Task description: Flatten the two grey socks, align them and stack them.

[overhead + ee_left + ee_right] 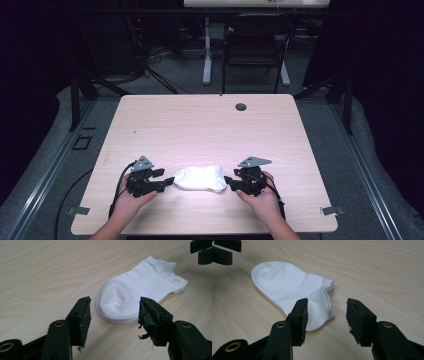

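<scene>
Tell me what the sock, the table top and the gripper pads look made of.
Sock: soft white knit, likely cotton blend; matte, with a ribbed cuff and limp folds.
Table top: pale wood-look laminate, judging by its printed grain and smooth, faintly shiny face.
Pads: black rubber or foam, matte, with frayed edges.

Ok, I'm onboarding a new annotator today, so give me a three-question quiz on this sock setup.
1. True or false: the left gripper is clamped on the sock.
2. Which end of the sock faces the right gripper: (a) the rounded toe, (b) the open cuff, (c) neither?
3. Fill in: the sock lies flat on the ___ between the two grippers.

Key
1. False: its jaws stand open, short of the toe end.
2. (b): in the right gripper view the cuff opening sits just ahead of the open jaws.
3. table.
</scene>
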`<state>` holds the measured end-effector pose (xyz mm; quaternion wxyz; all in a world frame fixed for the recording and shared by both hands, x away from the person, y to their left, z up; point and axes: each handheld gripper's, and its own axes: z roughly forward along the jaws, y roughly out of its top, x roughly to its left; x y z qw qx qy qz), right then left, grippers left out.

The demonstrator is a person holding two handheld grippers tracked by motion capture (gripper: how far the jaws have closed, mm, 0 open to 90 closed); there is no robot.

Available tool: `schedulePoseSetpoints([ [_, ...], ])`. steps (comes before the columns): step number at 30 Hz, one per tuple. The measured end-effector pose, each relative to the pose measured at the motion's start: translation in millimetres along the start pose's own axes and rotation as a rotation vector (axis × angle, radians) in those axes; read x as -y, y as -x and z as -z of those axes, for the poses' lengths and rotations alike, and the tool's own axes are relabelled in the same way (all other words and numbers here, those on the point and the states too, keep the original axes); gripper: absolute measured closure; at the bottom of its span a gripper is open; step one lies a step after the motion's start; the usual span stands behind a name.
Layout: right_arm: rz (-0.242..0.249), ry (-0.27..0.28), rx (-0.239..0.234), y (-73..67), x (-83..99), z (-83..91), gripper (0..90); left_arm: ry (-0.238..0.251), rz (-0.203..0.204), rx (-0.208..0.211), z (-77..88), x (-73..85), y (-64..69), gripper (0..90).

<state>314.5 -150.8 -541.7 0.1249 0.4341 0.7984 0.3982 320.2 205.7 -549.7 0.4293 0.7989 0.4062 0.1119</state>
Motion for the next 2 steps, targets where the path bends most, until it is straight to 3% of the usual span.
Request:
schedulePoseSetpoints([
  [2, -0.02, 0.008, 0.0, 3.3, 6.2, -0.2, 55.3, 0.003, -0.001, -0.011, 0.2, 5.4, -3.8, 43.3],
])
